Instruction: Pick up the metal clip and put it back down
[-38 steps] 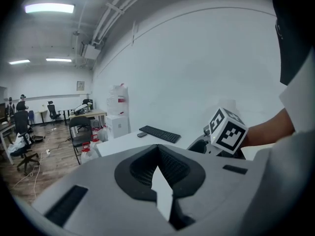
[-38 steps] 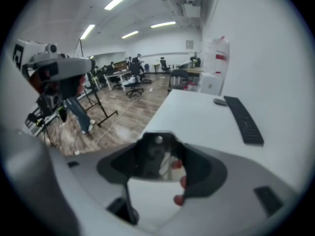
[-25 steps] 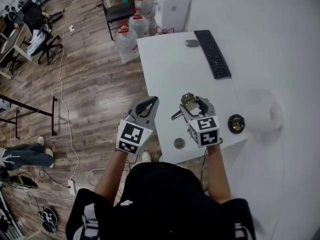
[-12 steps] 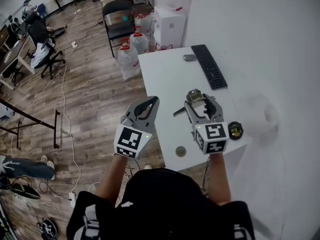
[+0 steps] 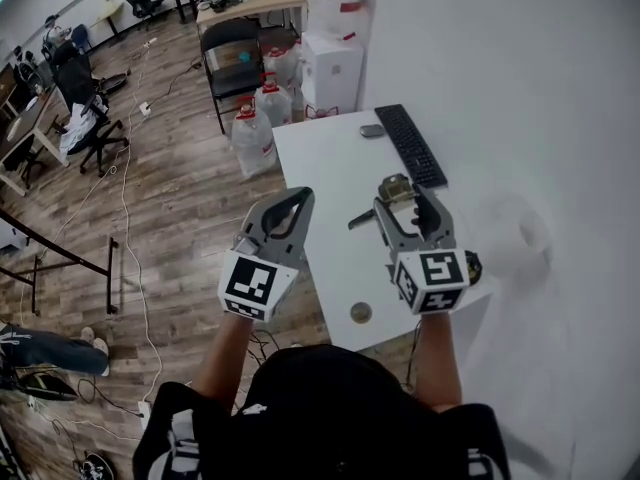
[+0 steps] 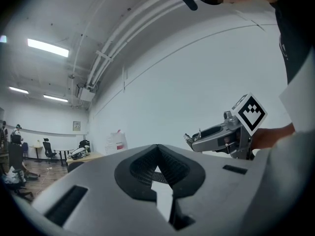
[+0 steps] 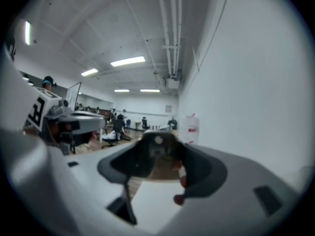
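Fingers (image 7: 86,183) of my right gripper (image 5: 401,194) are clamped on the metal clip (image 7: 158,147), which sits pinched between the dark ribbed pads at their tips. It is a small piece of dull, brassy metal with a round rivet on its face, and a thin dark lever juts from it toward my left gripper (image 5: 301,198). I hold the clip up over the near part of the white table (image 5: 325,158), not resting on it.

My left gripper's fingers (image 6: 93,183) are pressed together at the tips with nothing between them, leaving only a diamond-shaped gap behind the pads. That gripper hangs just off the table's left edge, above the wood-plank floor (image 5: 170,198).

I can read no lettering anywhere. The marker cube (image 5: 432,279) on each gripper carries only blocky black-and-white squares, and the red label on the white box (image 5: 332,68) beyond the table is too blurred to read.

Both grippers are smooth grey moulded plastic. On the table lie a flat black keyboard (image 5: 410,144), a small grey mouse (image 5: 371,130), a little round disc (image 5: 361,312) near the front edge and a dark round object (image 5: 470,264) half hidden behind my right cube. Clear water jugs (image 5: 252,133) with red caps stand on the floor.
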Action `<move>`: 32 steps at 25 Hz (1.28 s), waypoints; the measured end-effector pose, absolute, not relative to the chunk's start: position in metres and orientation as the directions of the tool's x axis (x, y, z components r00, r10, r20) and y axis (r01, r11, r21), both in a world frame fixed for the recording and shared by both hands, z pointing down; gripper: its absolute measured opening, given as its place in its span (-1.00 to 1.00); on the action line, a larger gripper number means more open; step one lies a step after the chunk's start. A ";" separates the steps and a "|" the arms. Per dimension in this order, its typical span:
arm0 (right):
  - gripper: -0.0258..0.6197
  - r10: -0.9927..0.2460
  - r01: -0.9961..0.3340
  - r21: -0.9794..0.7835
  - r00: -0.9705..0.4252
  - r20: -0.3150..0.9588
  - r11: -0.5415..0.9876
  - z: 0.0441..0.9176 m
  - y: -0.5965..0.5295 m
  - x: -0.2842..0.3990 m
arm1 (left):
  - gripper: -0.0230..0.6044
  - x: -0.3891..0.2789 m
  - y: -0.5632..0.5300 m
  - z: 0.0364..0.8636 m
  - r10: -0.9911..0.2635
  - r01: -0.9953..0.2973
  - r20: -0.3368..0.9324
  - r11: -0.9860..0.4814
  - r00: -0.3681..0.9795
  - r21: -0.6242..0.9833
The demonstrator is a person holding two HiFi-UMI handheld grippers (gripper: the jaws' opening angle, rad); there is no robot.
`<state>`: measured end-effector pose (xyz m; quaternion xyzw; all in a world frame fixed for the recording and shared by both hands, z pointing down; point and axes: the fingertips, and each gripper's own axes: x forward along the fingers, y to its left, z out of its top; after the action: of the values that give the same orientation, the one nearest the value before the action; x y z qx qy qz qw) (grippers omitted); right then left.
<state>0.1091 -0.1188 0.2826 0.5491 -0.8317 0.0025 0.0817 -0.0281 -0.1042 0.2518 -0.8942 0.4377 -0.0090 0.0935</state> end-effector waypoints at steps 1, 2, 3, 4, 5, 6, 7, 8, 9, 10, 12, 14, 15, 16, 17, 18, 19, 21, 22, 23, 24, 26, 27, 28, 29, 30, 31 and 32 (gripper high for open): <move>-0.04 -0.914 -0.915 0.086 -0.382 0.134 0.395 0.280 -0.118 0.110 | -0.85 -0.029 -0.104 0.251 -0.784 -0.782 -0.069 -0.599 0.617 -0.173; -0.04 -0.915 -0.915 0.088 -0.381 0.131 0.394 0.280 -0.117 0.110 | -0.85 -0.030 -0.104 0.251 -0.783 -0.781 -0.071 -0.601 0.618 -0.167; -0.04 -0.916 -0.916 0.089 -0.380 0.131 0.392 0.280 -0.117 0.110 | -0.85 -0.031 -0.104 0.251 -0.782 -0.781 -0.072 -0.604 0.619 -0.156; -0.04 -0.916 -0.916 0.089 -0.379 0.132 0.391 0.280 -0.116 0.109 | -0.85 -0.033 -0.103 0.253 -0.781 -0.782 -0.073 -0.607 0.620 -0.145; -0.04 -0.916 -0.916 0.090 -0.377 0.133 0.390 0.280 -0.116 0.108 | -0.85 -0.035 -0.102 0.253 -0.782 -0.783 -0.073 -0.607 0.619 -0.138; -0.04 -0.917 -0.916 0.091 -0.377 0.134 0.390 0.280 -0.115 0.106 | -0.85 -0.036 -0.102 0.254 -0.783 -0.784 -0.072 -0.606 0.618 -0.136; -0.04 -0.916 -0.916 0.093 -0.378 0.135 0.391 0.280 -0.114 0.105 | -0.85 -0.037 -0.101 0.254 -0.784 -0.785 -0.071 -0.604 0.616 -0.137; -0.04 -0.915 -0.915 0.093 -0.379 0.137 0.393 0.279 -0.114 0.103 | -0.85 -0.038 -0.101 0.253 -0.785 -0.785 -0.070 -0.603 0.615 -0.139; -0.04 -0.914 -0.914 0.095 -0.381 0.139 0.395 0.279 -0.114 0.102 | -0.85 -0.038 -0.100 0.253 -0.785 -0.785 -0.070 -0.603 0.615 -0.139; -0.04 -0.913 -0.913 0.097 -0.382 0.142 0.397 0.280 -0.114 0.101 | -0.85 -0.038 -0.100 0.253 -0.785 -0.785 -0.070 -0.604 0.616 -0.139; -0.04 -0.912 -0.911 0.101 -0.383 0.147 0.399 0.282 -0.115 0.102 | -0.85 -0.037 -0.101 0.254 -0.784 -0.785 -0.072 -0.604 0.616 -0.137; -0.04 -0.911 -0.912 0.099 -0.383 0.151 0.399 0.286 -0.117 0.103 | -0.85 -0.035 -0.102 0.256 -0.785 -0.786 -0.070 -0.603 0.615 -0.137; -0.04 -0.911 -0.912 0.097 -0.383 0.152 0.400 0.287 -0.118 0.103 | -0.85 -0.035 -0.103 0.257 -0.786 -0.786 -0.068 -0.603 0.615 -0.138; -0.04 -0.910 -0.911 0.094 -0.385 0.154 0.401 0.288 -0.119 0.104 | -0.85 -0.034 -0.104 0.258 -0.786 -0.786 -0.066 -0.603 0.615 -0.139; -0.04 -0.909 -0.911 0.093 -0.386 0.156 0.403 0.289 -0.119 0.104 | -0.85 -0.034 -0.104 0.259 -0.786 -0.786 -0.065 -0.603 0.614 -0.139; -0.04 -0.908 -0.910 0.092 -0.388 0.158 0.405 0.290 -0.119 0.103 | -0.85 -0.034 -0.104 0.259 -0.787 -0.786 -0.063 -0.602 0.614 -0.138; -0.04 -0.907 -0.909 0.092 -0.389 0.160 0.406 0.290 -0.119 0.103 | -0.85 -0.034 -0.104 0.259 -0.788 -0.787 -0.062 -0.602 0.613 -0.136; -0.04 -0.906 -0.908 0.090 -0.390 0.166 0.408 0.290 -0.117 0.102 | -0.85 -0.034 -0.102 0.260 -0.789 -0.788 -0.054 -0.601 0.611 -0.136; -0.04 -0.904 -0.908 0.088 -0.391 0.170 0.410 0.290 -0.117 0.101 | -0.85 -0.033 -0.102 0.262 -0.790 -0.788 -0.049 -0.601 0.611 -0.136; -0.04 -0.903 -0.907 0.086 -0.393 0.174 0.412 0.292 -0.118 0.101 | -0.85 -0.032 -0.103 0.264 -0.790 -0.787 -0.043 -0.602 0.612 -0.136; -0.04 -0.901 -0.906 0.084 -0.395 0.178 0.414 0.293 -0.119 0.102 | -0.85 -0.030 -0.104 0.266 -0.790 -0.786 -0.037 -0.603 0.612 -0.134; -0.04 -0.897 -0.903 0.084 -0.400 0.189 0.421 0.298 -0.122 0.102 | -0.85 -0.026 -0.107 0.272 -0.788 -0.784 -0.026 -0.609 0.616 -0.121; -0.04 -0.894 -0.902 0.085 -0.402 0.197 0.424 0.301 -0.123 0.102 | -0.85 -0.025 -0.108 0.275 -0.786 -0.783 -0.020 -0.612 0.618 -0.111; -0.04 -0.892 -0.900 0.086 -0.403 0.206 0.427 0.305 -0.124 0.102 | -0.85 -0.025 -0.109 0.277 -0.785 -0.782 -0.014 -0.615 0.619 -0.102; -0.04 -0.890 -0.900 0.088 -0.402 0.216 0.428 0.308 -0.123 0.101 | -0.85 -0.025 -0.108 0.280 -0.785 -0.781 -0.007 -0.616 0.620 -0.097; -0.04 -0.888 -0.899 0.091 -0.399 0.229 0.428 0.313 -0.122 0.100 | -0.85 -0.025 -0.108 0.284 -0.784 -0.781 0.000 -0.617 0.620 -0.094; -0.04 -0.886 -0.899 0.096 -0.396 0.243 0.428 0.318 -0.121 0.099 | -0.85 -0.026 -0.107 0.288 -0.784 -0.781 0.007 -0.619 0.621 -0.090; -0.04 -0.882 -0.898 0.100 -0.393 0.258 0.429 0.323 -0.120 0.098 | -0.85 -0.027 -0.107 0.292 -0.783 -0.780 0.014 -0.620 0.621 -0.085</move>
<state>0.0977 -0.1201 0.3234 0.5336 -0.8341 0.0278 0.1371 -0.0266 -0.1068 0.2918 -0.8997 0.4344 -0.0249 0.0350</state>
